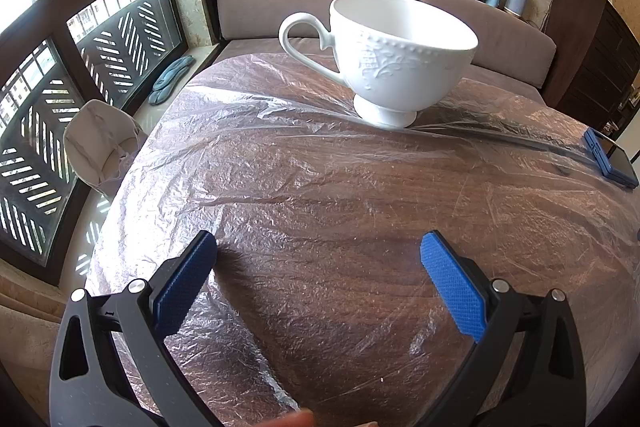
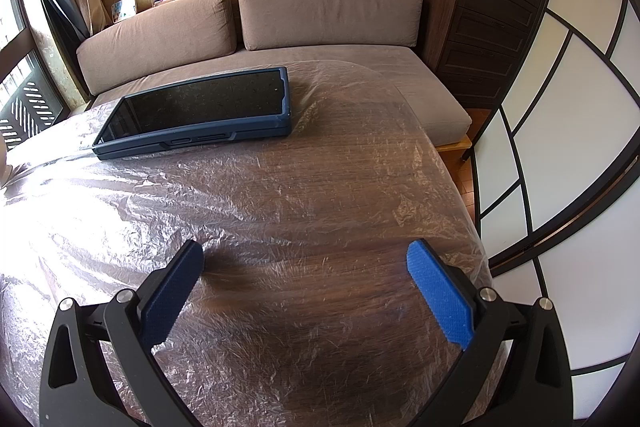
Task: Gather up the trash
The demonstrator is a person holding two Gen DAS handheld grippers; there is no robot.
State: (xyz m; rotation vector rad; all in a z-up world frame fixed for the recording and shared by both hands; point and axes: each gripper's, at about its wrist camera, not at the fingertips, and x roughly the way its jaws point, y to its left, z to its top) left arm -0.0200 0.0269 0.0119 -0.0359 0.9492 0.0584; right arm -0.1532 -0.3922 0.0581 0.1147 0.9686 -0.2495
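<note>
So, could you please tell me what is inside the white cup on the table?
The white cup stands on the plastic sheet covering the table. Only the upper inner wall shows, bare and white; the near rim hides the bottom, so any contents there cannot be seen.

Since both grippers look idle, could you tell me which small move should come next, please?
Probably lift the cup off with the left gripper: its jaws are open and empty, and the cup pins the plastic sheet, the only apparent trash.

No legible text anywhere.
</note>
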